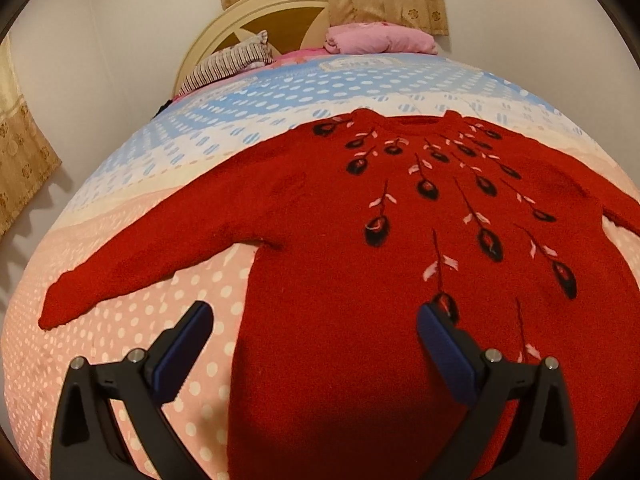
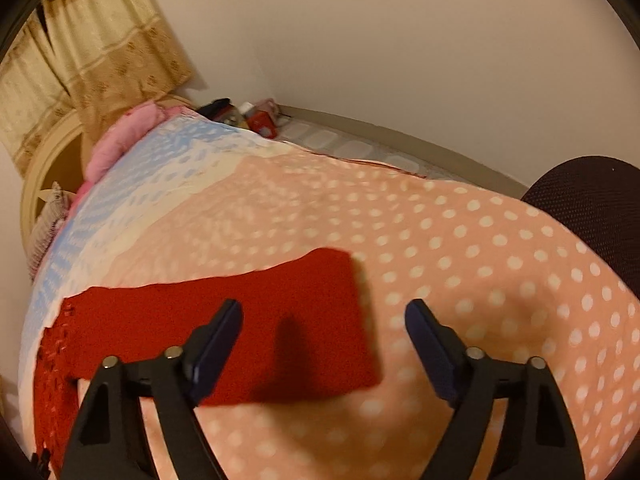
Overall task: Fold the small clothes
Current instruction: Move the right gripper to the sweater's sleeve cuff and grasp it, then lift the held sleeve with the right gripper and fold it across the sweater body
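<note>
Sweater (image 1: 360, 240), red knit with dark embroidered buds, lies spread flat and face up on the bed (image 1: 120, 320), filling the centre and right of the left wrist frame, neckline toward the headboard at the top. One sleeve (image 1: 140, 264) stretches out toward the left edge of that frame, laid wide, I judge, so each part can be folded in cleanly. My left hand-held gripper (image 1: 314, 320) hangs over the hem side of the body, jaws spread wide and holding nothing. My right hand-held gripper (image 2: 324, 320) is just as wide open and empty, poised above the other sleeve's cuff (image 2: 320, 320) in the lower centre of the right wrist frame (slightly blurred there). Nothing is folded yet; the likely first step is closing on this cuff and bringing the sleeve across the chest.
</note>
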Demonstrator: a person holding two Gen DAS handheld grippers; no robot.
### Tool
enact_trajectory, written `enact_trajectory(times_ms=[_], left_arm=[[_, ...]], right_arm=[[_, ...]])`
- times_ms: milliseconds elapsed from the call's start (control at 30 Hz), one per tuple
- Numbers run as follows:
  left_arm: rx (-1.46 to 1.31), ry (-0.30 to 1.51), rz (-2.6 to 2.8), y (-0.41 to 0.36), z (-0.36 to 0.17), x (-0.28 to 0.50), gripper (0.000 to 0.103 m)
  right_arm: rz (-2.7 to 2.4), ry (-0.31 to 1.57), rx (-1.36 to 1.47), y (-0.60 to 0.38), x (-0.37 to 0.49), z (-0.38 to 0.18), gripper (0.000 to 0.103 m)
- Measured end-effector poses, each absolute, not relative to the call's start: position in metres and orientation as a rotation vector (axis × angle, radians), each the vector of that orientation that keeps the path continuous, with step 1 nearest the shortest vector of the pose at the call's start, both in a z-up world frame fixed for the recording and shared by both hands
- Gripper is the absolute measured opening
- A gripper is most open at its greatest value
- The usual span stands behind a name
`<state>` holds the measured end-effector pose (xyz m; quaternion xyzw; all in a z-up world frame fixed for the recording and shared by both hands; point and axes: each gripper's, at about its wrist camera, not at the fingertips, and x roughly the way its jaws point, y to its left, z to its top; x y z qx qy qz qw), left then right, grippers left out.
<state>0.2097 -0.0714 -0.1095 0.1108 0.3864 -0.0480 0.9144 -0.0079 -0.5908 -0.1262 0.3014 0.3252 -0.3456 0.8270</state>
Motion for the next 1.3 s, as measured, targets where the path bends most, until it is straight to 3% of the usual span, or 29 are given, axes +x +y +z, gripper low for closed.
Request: enact_trajectory(times_ms=[67,167,367,833,1300], left_arm=[[0.226,0.795,-0.092,-0.070,-0.110,0.212,0.103],[0.223,0.800,-0.094,-0.069,-0.111,0.215,0.103],[0.213,0.801,-0.099,-0.067,-0.112,0.216,0.103],[0.144,0.768,-0.117,-0.042,-0.099,0.203,0.103],[0.077,0.749,-0.125,-0.013,-0.092,0.194,0.103]], right_arm=[[-0.734,0.710,0.644,-0.600,-0.005,-0.131,0.078],[-0.714,0.754,0.665,-0.607,0.003,-0.142,0.065],[-0.631,0.805,0.615,-0.591,0.023,-0.147,0.011],[-0.518,0.670,0.483,-0.538,0.059,-0.034,0.009],[-0.350,0.622,0.304,-0.407,0.130,0.050,0.009]])
